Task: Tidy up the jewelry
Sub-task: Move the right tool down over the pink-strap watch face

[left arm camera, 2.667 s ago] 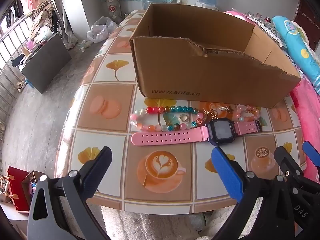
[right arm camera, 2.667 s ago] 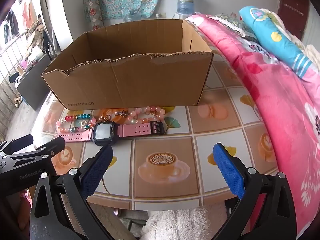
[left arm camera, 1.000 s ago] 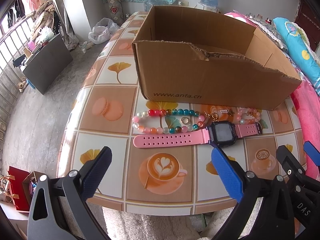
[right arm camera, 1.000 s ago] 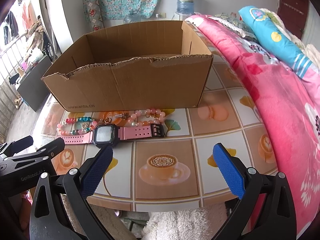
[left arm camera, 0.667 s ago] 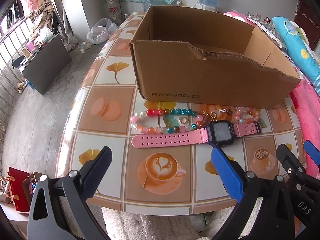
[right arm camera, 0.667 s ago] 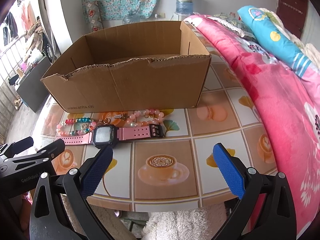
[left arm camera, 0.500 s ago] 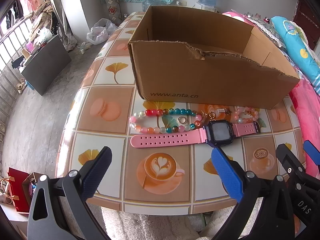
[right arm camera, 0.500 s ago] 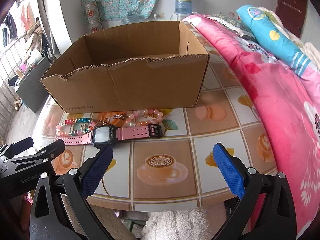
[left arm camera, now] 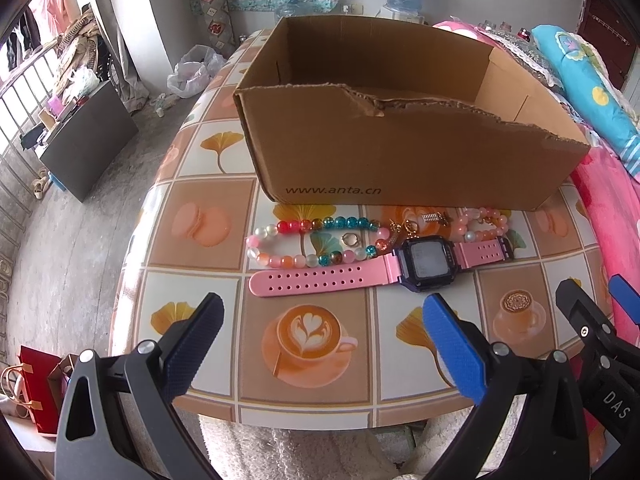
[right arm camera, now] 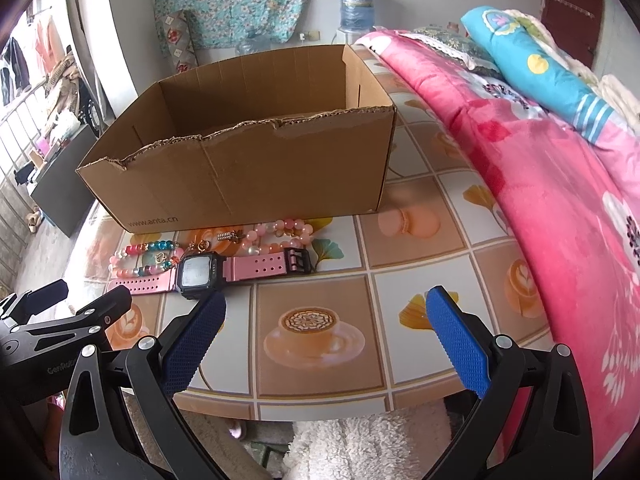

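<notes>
A pink-strap watch [left arm camera: 424, 264] [right arm camera: 200, 272] lies flat on the tiled table in front of an open cardboard box [left arm camera: 400, 160] [right arm camera: 240, 176]. Behind the watch lie a multicoloured bead bracelet [left arm camera: 308, 240] [right arm camera: 144, 258], a pink bead bracelet [left arm camera: 482, 224] [right arm camera: 276, 236], a small ring [left arm camera: 351, 240] and small gold charms [left arm camera: 408, 226]. My left gripper [left arm camera: 320, 332] is open and empty, hovering over the table's near edge, short of the watch strap. My right gripper [right arm camera: 326, 320] is open and empty, near the front edge, right of the watch.
A pink flowered blanket [right arm camera: 560, 200] and a blue pillow [right arm camera: 532, 68] lie along the table's right side. The table [left arm camera: 200, 288] drops off at left to a concrete floor with a dark cabinet [left arm camera: 84, 148]. A white fluffy rug [left arm camera: 300, 452] lies below the front edge.
Both views have shifted only slightly; the box and jewelry sit a touch differently in the frames. Both grippers stay open and nothing on the table has moved.
</notes>
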Available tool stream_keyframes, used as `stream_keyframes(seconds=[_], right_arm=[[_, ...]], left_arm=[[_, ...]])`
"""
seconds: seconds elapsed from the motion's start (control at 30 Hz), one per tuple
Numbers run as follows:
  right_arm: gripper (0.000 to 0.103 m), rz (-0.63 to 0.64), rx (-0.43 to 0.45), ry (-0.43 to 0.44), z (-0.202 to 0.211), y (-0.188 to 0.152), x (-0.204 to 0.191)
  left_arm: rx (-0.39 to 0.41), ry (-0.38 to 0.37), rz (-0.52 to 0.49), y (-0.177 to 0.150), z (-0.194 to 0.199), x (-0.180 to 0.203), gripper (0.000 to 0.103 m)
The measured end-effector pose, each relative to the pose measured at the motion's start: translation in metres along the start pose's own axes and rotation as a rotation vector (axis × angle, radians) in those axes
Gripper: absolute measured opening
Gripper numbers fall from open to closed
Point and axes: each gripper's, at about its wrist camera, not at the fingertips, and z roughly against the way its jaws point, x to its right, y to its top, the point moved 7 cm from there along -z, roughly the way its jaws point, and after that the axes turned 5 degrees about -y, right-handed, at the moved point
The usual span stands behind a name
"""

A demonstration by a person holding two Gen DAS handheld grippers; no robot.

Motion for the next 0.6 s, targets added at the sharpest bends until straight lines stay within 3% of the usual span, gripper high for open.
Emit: stream_keyframes(seconds=[0.17,0.33,0.47,0.6], right_arm=[[0.097,-0.011,0.025,0.007,-0.001,0.001,0.006],[0.097,0.032,0.143,0.078,0.008,0.016,0.006],[0.096,0.175,0.238,0.16,0.015,0.032,-0.012],[0.089,0.356,0.233,0.319,0.011,0.032,-0.048]], left_arm=[[0.014,-0.027,-0.036,0.0,-0.002,0.005,0.098],[0.047,-0.076,-0.057,0.003,-0.003,0.002,0.098],[0.146,-0.163,-0.026,0.008,0.006,-0.011,0.098],[0.246,-0.286,0.02,0.011,0.019,-0.025,0.098]])
